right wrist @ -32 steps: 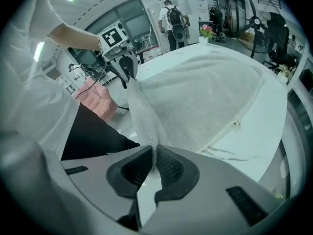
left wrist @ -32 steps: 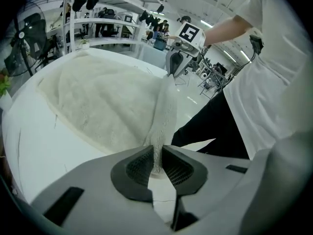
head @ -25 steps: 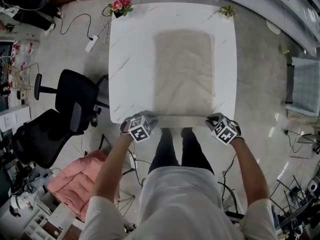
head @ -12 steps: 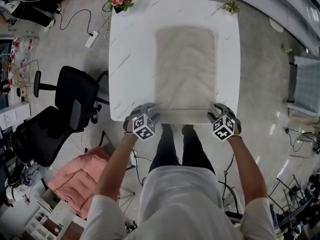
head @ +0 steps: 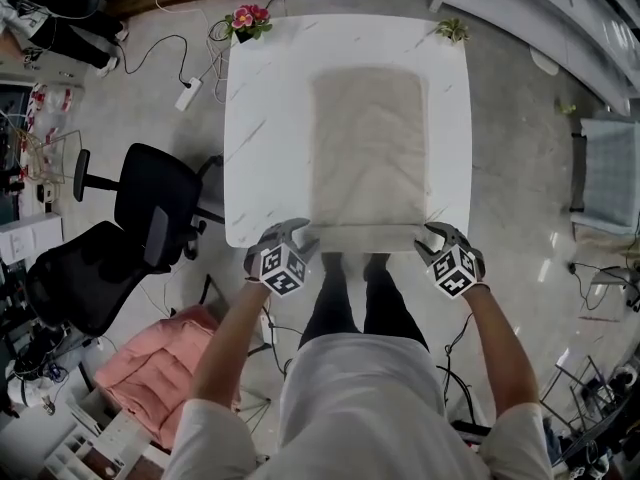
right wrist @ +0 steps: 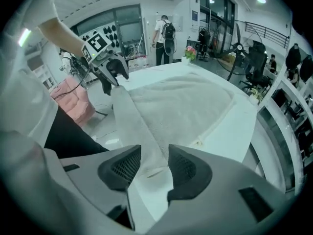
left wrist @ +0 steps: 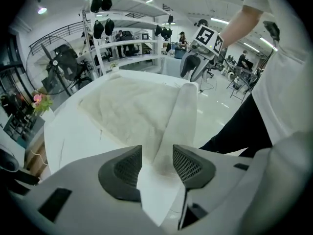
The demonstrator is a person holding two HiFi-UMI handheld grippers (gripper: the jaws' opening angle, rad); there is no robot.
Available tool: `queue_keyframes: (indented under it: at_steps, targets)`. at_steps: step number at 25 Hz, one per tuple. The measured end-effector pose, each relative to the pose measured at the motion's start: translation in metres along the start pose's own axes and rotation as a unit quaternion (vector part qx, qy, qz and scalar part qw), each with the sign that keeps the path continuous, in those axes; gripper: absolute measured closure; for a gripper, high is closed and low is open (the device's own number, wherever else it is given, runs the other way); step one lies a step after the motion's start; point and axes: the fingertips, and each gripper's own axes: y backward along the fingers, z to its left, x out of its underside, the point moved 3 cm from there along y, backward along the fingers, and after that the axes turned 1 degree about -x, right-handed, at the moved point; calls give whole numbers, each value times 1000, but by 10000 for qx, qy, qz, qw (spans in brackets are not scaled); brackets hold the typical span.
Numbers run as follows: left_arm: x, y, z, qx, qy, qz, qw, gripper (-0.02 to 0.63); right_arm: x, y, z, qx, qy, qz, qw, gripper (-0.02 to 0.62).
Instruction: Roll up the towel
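Towel (head: 368, 148) lies spread on the white desk (head: 265, 118), flowers (head: 247, 18) at 11 o'clock, its 6 o'clock edge loose inside the just-parted left claw (head: 295, 231) and the right claw (head: 436, 234), parted too but narrowing again.

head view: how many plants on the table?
2. A pink-flowered plant sits at the far left corner of the table, and a small green plant at its far right corner. Nearly the whole table shows, so another is unlikely.

The white square table (head: 262, 118) carries a beige towel (head: 368, 148), laid flat along its centre. A flower pot (head: 247, 18) and a small plant (head: 452, 30) occupy the far corners.
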Motion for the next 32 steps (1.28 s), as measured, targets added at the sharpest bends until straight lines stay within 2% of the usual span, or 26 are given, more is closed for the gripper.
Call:
queue_keyframes:
  at_steps: [6,11,16,19,21,24,32]
  targets:
    - [6,-6,-44,188,-374,-64,9991,402,15,-11,37,-264,295,154,9991,405]
    - [16,-10,-54,-147,-585,-60,9982,434,27,-20,48,-239,506,295,9980,407]
    - [29,-26,-51,-338,-759,123,9965,436,38,-32,45,-64,718,419,9965,412]
    - [29,-35,-46,-420,-839,155,9955,466,41,-42,41,98,865,455,9952,442]
    - [28,-38,-43,-439,-819,161,9955,498,41,-46,39,213,914,446,9946,492]
    - [31,-38,-47,-310,-799,175,9962,551,43,-47,40,198,950,438,9943,521]
    - [48,-28,-81,345,-717,377,9961,555,55,-38,69,-303,900,686,9931,531]
